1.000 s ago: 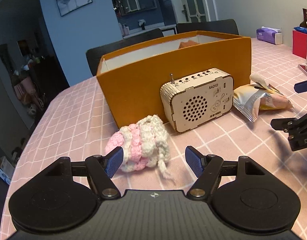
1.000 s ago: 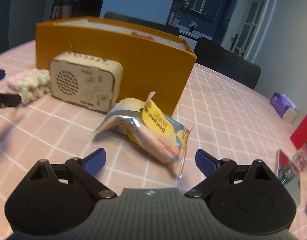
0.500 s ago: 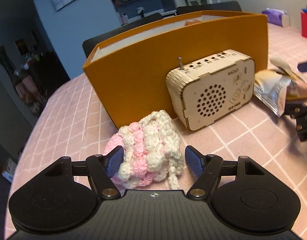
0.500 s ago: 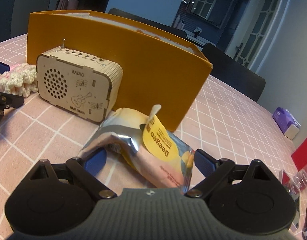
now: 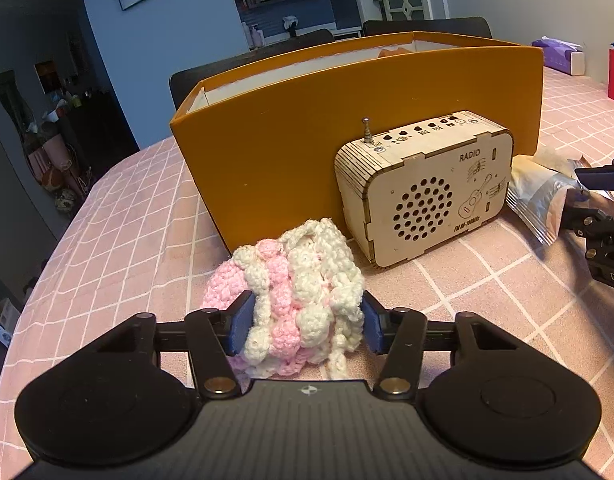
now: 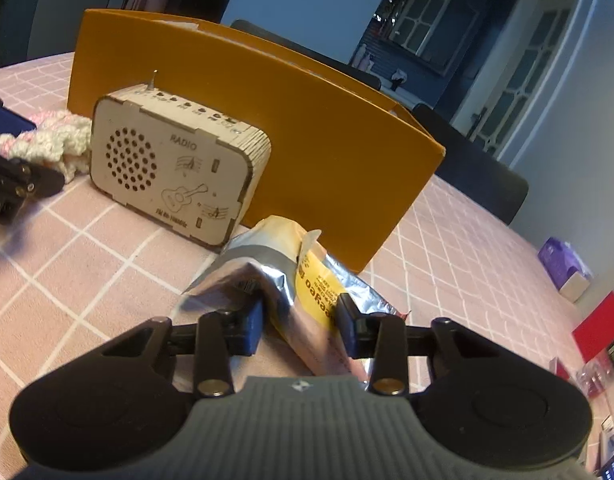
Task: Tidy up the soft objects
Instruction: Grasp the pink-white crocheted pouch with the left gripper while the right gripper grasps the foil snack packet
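A pink checked cloth covers the table (image 5: 119,216), with dark chairs and blue walls behind. An orange box (image 5: 291,140) stands open-topped across the middle, and a wooden radio (image 5: 423,192) sits just in front of its wall.

A second ago both claws stood spread wide, short of their targets. Now the left claw (image 5: 305,326) has its jaws closing on the pink-and-white crochet piece (image 5: 295,288), which lies on the table near the box's left corner; both blue pads touch the yarn, and the piece looks bunched taller between them than before. The right claw (image 6: 299,326) has moved in closer and rolled, so its view tilts. Its jaws are closing on the foil snack packet (image 6: 291,284), which lies just to the right of the radio, close to the box. The left pad presses into the crumpled silver foil and the right pad meets the yellow label side.
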A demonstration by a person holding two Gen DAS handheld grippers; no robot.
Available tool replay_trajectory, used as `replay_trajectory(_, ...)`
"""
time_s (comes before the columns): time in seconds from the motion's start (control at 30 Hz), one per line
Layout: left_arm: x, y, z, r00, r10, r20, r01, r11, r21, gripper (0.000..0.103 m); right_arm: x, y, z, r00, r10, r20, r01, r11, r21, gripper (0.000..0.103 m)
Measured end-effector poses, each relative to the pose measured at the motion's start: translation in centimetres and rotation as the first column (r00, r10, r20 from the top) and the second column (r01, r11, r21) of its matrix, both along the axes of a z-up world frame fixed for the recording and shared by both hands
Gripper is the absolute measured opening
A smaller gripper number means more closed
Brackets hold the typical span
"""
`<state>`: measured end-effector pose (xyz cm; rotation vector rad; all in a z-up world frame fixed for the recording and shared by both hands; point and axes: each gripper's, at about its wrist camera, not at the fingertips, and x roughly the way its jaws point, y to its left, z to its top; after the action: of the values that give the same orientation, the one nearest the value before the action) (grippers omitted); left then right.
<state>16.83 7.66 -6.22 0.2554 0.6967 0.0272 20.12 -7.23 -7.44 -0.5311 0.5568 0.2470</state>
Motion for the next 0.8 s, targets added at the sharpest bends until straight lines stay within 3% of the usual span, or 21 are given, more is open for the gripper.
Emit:
replay_trajectory(0.23,-1.7,0.0,0.6,1.0,0.011,0.028,-0.01,0.999,-0.032,0.047,-2.0,-0.2,0.7,0.999,-0.013,0.04,0.014,1.0,-0.009,0.017)
replay_trajectory(0.4,-3.7,0.6,1.4,0.999,0.023,0.04,-0.019,0.995,-0.1,0.045,-3.8,-0.6,1.6,0.999,-0.009,0.051,0.009,1.0,0.006,0.011)
replay_trajectory(0.57,-5.9,0.9,3.0,0.998,0.016,0.058,-0.006,0.986,-0.167,0.044,-6.2,-1.4,2.7,0.998,0.005,0.064,-0.006,1.0,0.022,0.01)
replay_trajectory(0.8,-8.8,-0.2,5.5,0.994,-0.057,0.097,0.08,0.964,-0.253,0.044,-9.4,-2.0,5.4,0.995,0.054,0.085,-0.06,0.996,0.065,0.01)
